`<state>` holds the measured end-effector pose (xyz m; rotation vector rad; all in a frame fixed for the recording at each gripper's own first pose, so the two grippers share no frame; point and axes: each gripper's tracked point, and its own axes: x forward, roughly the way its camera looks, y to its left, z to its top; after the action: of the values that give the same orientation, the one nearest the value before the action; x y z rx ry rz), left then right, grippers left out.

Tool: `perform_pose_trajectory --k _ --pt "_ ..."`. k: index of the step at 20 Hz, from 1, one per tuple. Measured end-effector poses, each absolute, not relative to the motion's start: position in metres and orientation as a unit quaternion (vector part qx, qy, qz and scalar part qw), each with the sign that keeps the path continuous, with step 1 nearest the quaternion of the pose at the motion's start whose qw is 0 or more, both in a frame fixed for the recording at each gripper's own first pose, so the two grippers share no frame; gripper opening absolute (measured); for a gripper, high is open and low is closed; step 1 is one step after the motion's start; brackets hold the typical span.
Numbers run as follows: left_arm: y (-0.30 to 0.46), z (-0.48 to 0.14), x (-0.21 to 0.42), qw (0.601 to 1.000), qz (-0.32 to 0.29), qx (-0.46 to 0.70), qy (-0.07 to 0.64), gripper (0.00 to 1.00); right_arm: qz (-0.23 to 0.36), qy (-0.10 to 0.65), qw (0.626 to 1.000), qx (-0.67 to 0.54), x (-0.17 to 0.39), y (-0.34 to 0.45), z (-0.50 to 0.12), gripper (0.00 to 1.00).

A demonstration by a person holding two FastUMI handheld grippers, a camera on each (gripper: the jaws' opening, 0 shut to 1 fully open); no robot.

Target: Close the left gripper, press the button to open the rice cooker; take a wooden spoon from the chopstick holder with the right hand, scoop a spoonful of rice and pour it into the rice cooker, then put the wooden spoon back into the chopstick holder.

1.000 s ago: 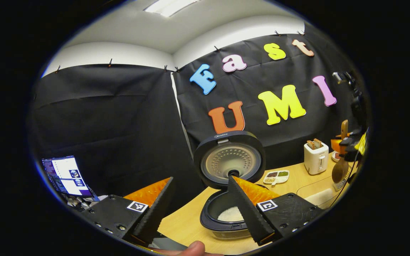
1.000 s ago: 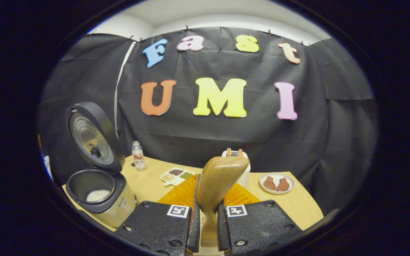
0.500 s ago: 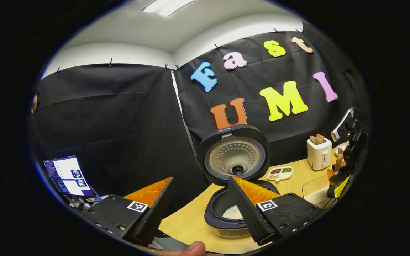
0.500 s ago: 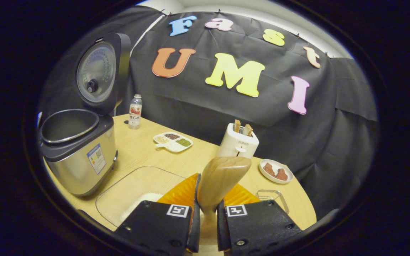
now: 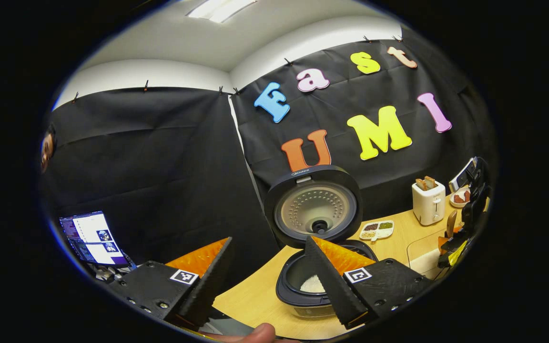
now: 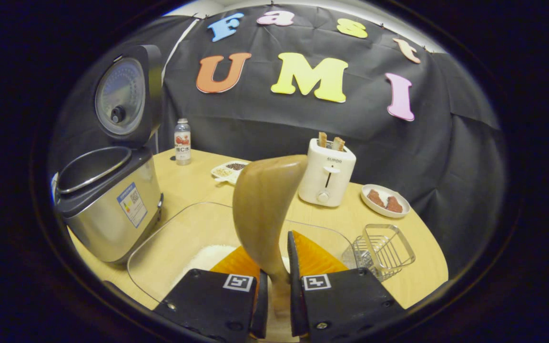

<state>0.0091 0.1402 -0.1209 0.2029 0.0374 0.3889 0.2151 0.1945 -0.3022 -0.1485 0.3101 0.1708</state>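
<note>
Since half a second earlier, the right tool [image 6: 274,290] had dropped lower over the desk [image 6: 193,186] and swung toward its right side, bringing the wire chopstick holder [image 6: 384,250] fully into the right gripper view. The wooden spoon [image 6: 262,209] had also tilted in the grip, its bowl now leaning to the left of the handle.

Right tool: nearly closed, both fingers pressed on the spoon's handle. No rice was visible on the side of the bowl facing the camera; whether it was empty could not be confirmed.

Left tool [image 5: 267,276]: fingers spread wide apart, nothing between them, held back from the rice cooker [image 5: 315,267] at about the same stand-off as before. The right tool [image 5: 455,238] showed far off at the desk's right end.

Rice cooker: lid [image 6: 124,95] raised upright, inner pot exposed, a white heap of rice [image 5: 312,285] lying in the pot. The clear rice tray [image 6: 179,247] sat on the desk directly ahead of the right tool, just beside the cooker.

Assessment: opening and pouring appeared complete. The shift toward the holder indicated that the return of the spoon was in hand. The holder stood to the right of the tool and near it; the spoon would probably need to be brought upright before insertion, since the leaning bowl could catch the wire rim.
</note>
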Motion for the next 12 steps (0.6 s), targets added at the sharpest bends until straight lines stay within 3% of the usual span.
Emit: perform_pose_trajectory --k 8,9,12 --pt "0.1433 -0.1151 0.0088 0.975 0.195 0.105 0.013 0.95 0.090 0.188 0.977 0.046 0.2143 0.1919 -0.3057 0.25" --pt "0.1441 -0.1154 0.0088 0.975 0.195 0.105 0.014 0.95 0.092 0.192 0.975 0.065 0.2141 0.1931 -0.3073 0.21" --pt "0.1445 -0.1151 0.0078 0.975 0.195 0.104 0.014 0.95 0.094 0.194 0.972 0.097 0.2151 0.1948 -0.3072 0.25"
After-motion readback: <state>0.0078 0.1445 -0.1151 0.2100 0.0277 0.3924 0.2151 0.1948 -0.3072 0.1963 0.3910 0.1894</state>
